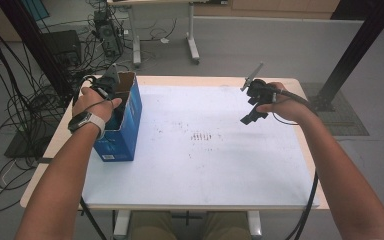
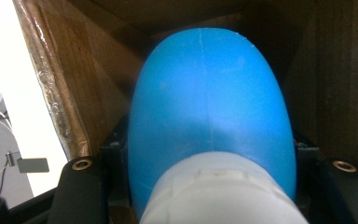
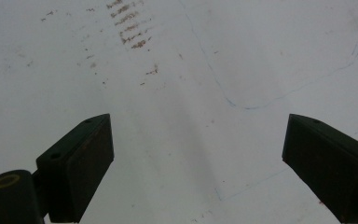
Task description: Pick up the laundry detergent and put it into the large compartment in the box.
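A blue cardboard box (image 1: 125, 131) stands open-topped at the table's left edge. My left gripper (image 1: 114, 95) reaches down into it from above. In the left gripper view, a rounded blue object (image 2: 209, 102) with a white part (image 2: 219, 191) near the camera sits between the jaws, and my left gripper (image 2: 209, 154) is shut on it, with the box's brown inner walls (image 2: 98, 70) around it. My right gripper (image 1: 252, 112) hovers above the right half of the white sheet (image 1: 200, 155). In its own view my right gripper (image 3: 198, 135) is open, with nothing between the jaws.
The white sheet carries brown smudges (image 3: 130, 28) and faint blue pen lines (image 3: 261, 102). Cables and black equipment (image 1: 65, 45) crowd the floor to the left. Another table's legs (image 1: 192, 40) stand behind, and a black post (image 1: 355, 50) rises at the right.
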